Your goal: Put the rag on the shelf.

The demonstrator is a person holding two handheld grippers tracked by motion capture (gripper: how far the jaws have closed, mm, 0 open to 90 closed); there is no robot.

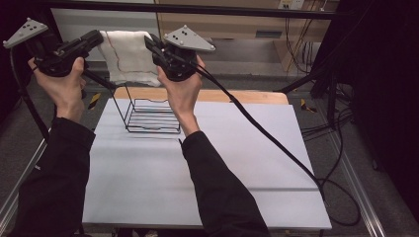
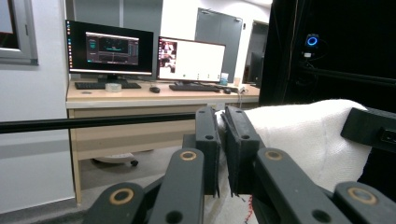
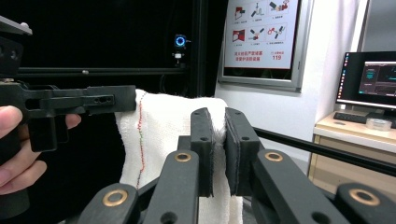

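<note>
Both hands are up high, past the far end of the desk (image 1: 207,163), with a white cloth (image 1: 129,55) stretched between them. The left claw (image 1: 94,38) pinches the cloth's left top edge — its jaws are clamped tight on it in the left gripper view. The right claw (image 1: 150,43) pinches the right top edge the same way, jaws closed on the cloth (image 3: 173,126). The cloth hangs down flat, with a thin red and green stitch line (image 3: 139,135) near one side. Below it, on the white desk, stands a black wire rack (image 1: 150,116), just beside the right arm. A black cable (image 1: 267,133) runs from the right claw across the desk.
</note>
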